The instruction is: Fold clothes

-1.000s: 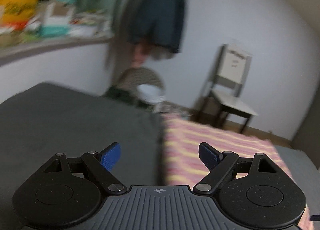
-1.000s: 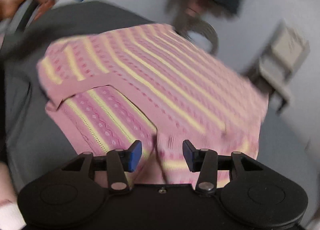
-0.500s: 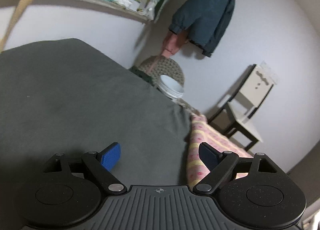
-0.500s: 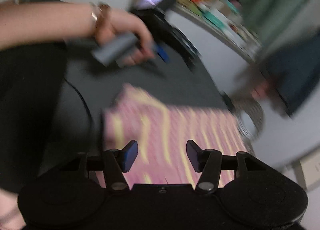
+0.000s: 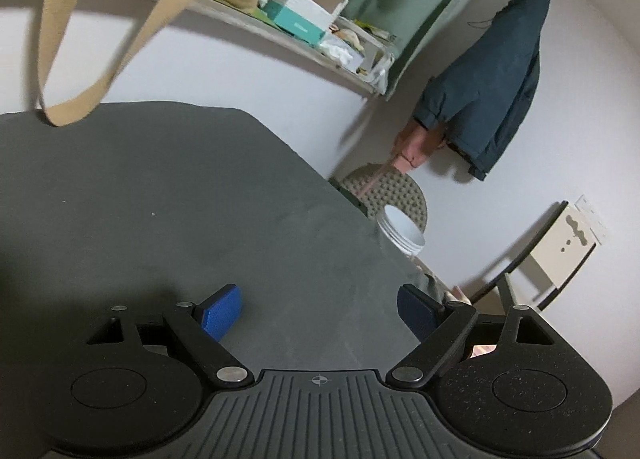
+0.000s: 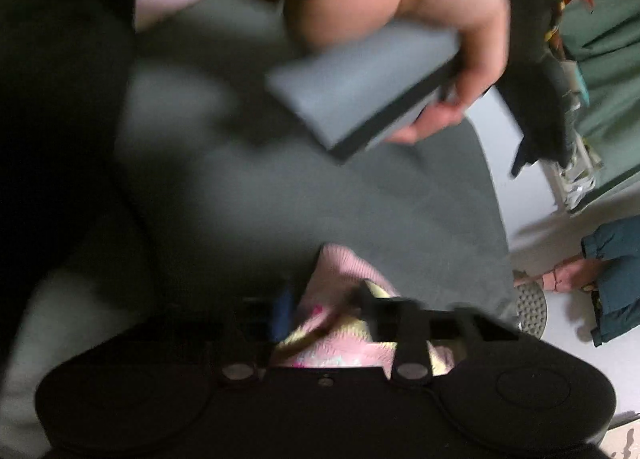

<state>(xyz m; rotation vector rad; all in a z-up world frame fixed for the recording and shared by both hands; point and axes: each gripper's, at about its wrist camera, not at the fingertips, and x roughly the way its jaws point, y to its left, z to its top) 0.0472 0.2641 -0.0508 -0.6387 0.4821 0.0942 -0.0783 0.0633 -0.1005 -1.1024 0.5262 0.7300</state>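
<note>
The pink and yellow striped garment (image 6: pixel 336 323) lies bunched on the grey bed cover (image 6: pixel 280 199). It sits right between the fingers of my right gripper (image 6: pixel 326 305). That view is badly blurred, so the grip is unclear. My left gripper (image 5: pixel 319 313) hangs open over bare grey cover (image 5: pixel 180 199), nothing between its blue pads (image 5: pixel 222 313). Only a pink sliver of the garment (image 5: pixel 483 349) shows behind its right finger link. In the right wrist view a hand (image 6: pixel 452 31) holds the left gripper's grey handle (image 6: pixel 360 87) above the bed.
A cluttered shelf (image 5: pixel 280 31) runs along the wall, with a tan bag strap (image 5: pixel 60 59) hanging from it. A dark jacket (image 5: pixel 492 91) hangs on the wall. Beyond the bed's far edge stand a white tub (image 5: pixel 402 227) and a chair (image 5: pixel 560 255).
The left gripper has swung left, off the garment and over bare cover. The right gripper has dropped close to the garment's edge, and cloth now sits between its fingers.
</note>
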